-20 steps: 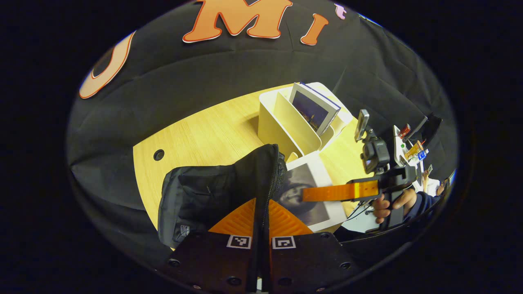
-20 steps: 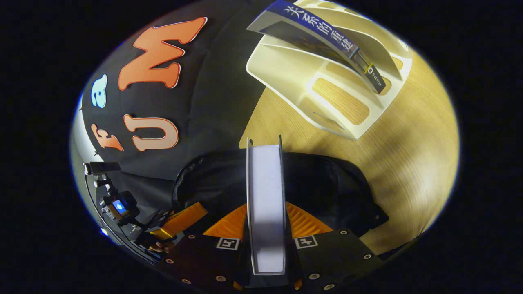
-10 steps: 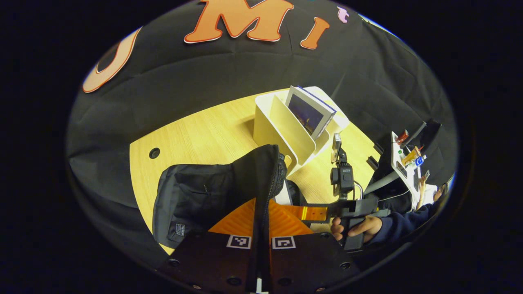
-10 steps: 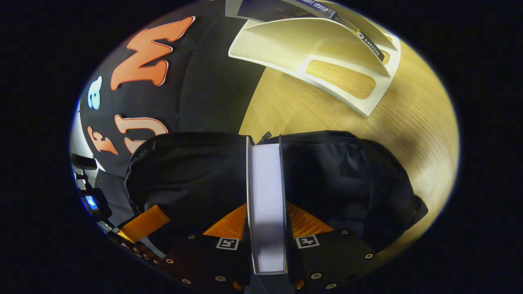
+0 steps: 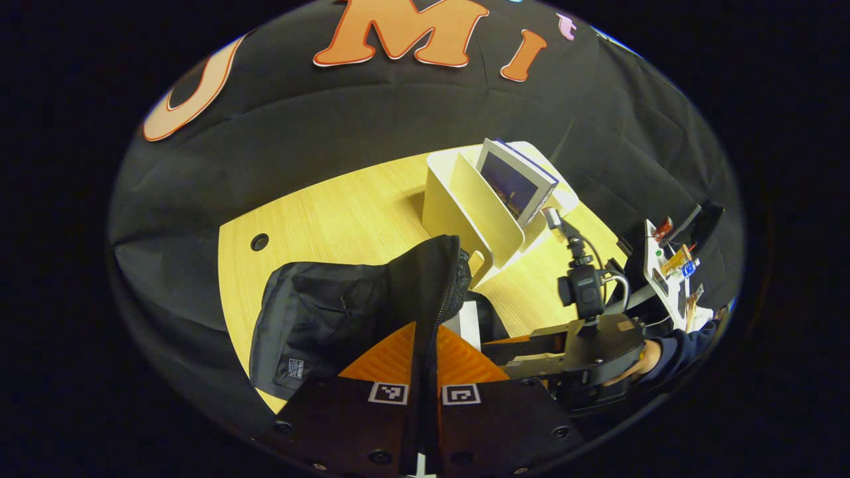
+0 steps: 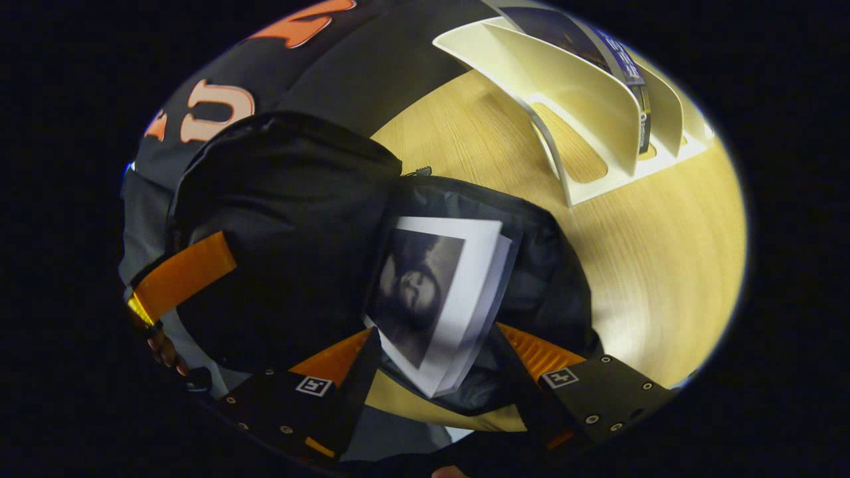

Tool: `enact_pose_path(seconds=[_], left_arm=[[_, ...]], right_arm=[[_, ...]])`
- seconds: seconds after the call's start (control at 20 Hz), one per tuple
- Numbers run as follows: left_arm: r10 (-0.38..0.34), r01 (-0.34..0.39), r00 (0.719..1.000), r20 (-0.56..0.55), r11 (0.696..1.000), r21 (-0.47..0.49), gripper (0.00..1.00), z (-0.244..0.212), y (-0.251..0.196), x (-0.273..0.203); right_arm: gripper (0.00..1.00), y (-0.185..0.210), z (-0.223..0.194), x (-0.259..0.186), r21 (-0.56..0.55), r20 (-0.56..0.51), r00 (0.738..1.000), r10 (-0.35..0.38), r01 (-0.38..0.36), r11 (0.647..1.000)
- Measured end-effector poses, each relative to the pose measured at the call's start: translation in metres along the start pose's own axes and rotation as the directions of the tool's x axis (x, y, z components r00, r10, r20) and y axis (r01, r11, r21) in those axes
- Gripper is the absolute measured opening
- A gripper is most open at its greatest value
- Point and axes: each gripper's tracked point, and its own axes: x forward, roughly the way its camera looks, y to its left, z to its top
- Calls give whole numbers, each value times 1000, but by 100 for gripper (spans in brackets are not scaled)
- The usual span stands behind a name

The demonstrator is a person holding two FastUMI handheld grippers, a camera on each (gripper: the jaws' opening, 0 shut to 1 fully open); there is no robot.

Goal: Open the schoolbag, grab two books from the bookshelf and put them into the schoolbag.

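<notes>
Left tongs [image 5: 425,345] are pinching the schoolbag [image 6: 279,219] flap up, right tongs [image 6: 431,372] are spread, and the first book [image 6: 435,299] sits loose in the schoolbag's mouth. If the flap slips, it could snag there; the second book [image 5: 514,180] waits in the bookshelf [image 5: 465,206] behind the schoolbag.

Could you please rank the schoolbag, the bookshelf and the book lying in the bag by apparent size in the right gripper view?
1. schoolbag, clearly largest.
2. bookshelf, though it stands farther from the camera, so this is unsure.
3. book, smallest as it looks.
</notes>
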Motion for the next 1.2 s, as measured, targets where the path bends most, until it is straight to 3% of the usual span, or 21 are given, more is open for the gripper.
enact_pose_path(seconds=[0.5,0.9,1.2], left_arm=[[45,-46,999,-28,999,-24,5,-3,-5,12],[87,-91,995,-46,992,-86,5,-4,-6,20],[135,-142,989,-60,981,-130,5,-4,-9,21]], right_arm=[[98,-60,56,-113,-226,27,980,-195,196,954],[99,-106,160,-186,-368,73,942,-329,332,869],[98,-100,204,-188,-430,30,952,-304,287,856]])
